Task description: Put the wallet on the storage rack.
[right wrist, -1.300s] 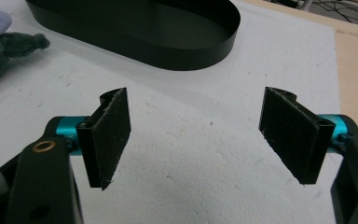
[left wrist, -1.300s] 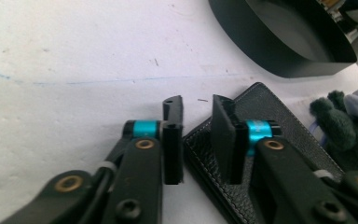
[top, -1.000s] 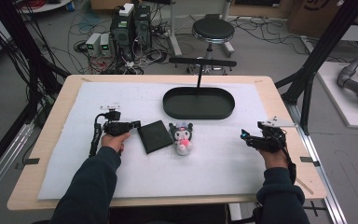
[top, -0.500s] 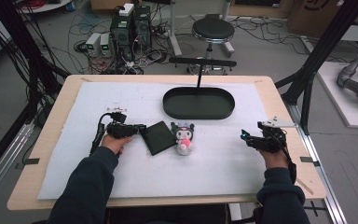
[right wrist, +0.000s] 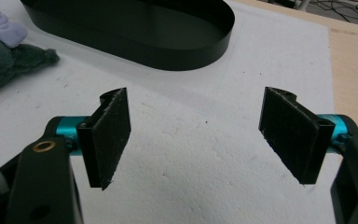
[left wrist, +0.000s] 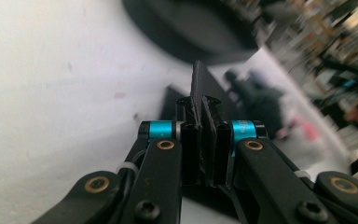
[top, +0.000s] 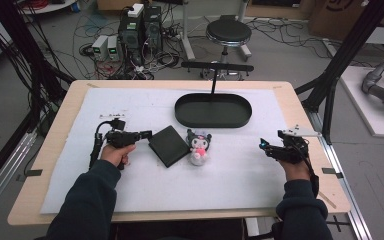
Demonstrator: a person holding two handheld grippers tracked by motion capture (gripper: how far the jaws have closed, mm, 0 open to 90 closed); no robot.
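Left gripper [top: 141, 135], jaws pressed together, beside the black pad [top: 168, 145]; plush toy [top: 198, 146] just beyond; right gripper [top: 266, 146] jaws spread.

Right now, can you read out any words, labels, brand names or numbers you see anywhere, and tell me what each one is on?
No text can be read.
Cardboard box on the floor, top right of the high view: a dark mark, too blurred to read.
Small white label on the table's white mat, above the left tool: print too small to read.
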